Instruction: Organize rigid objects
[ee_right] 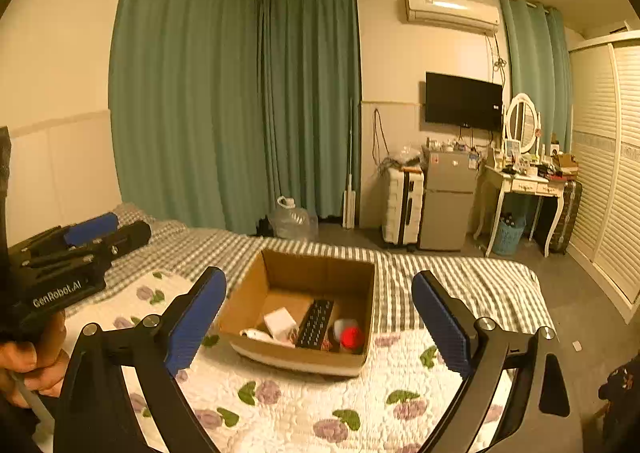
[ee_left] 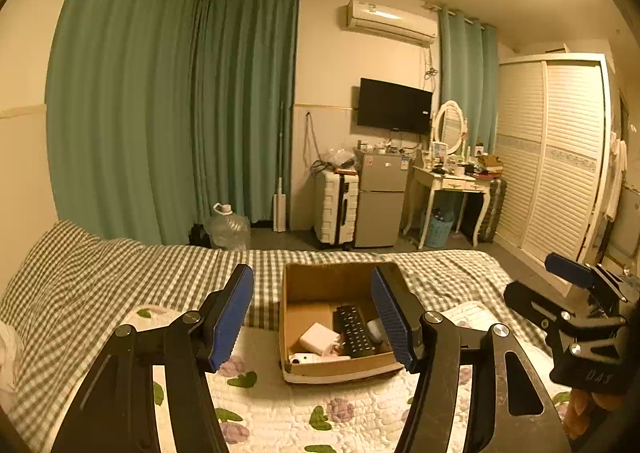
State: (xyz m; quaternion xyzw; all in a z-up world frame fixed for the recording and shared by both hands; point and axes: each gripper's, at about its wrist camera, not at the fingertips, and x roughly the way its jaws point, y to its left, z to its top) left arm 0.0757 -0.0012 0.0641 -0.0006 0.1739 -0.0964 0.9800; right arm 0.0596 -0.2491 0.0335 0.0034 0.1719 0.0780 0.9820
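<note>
An open cardboard box (ee_left: 320, 281) sits on the bed; it also shows in the right wrist view (ee_right: 320, 269). Inside lie a black remote (ee_left: 354, 331) (ee_right: 315, 324), a white charger block (ee_left: 319, 337) (ee_right: 281, 323), a flat white device (ee_left: 316, 358) (ee_right: 256, 335) and a red-capped object (ee_right: 351, 336). My left gripper (ee_left: 312, 323) is open and empty, held above and in front of the box. My right gripper (ee_right: 320, 325) is open and empty, also in front of the box. The right gripper shows at the right edge of the left wrist view (ee_left: 568, 273).
The bed has a floral quilt (ee_right: 304, 405) and a checked sheet (ee_left: 120, 277). Beyond it stand a water jug (ee_left: 228, 227), a white suitcase (ee_left: 336, 209), a small fridge (ee_left: 382, 199), a dressing table (ee_left: 456, 183) and a wardrobe (ee_left: 556, 157).
</note>
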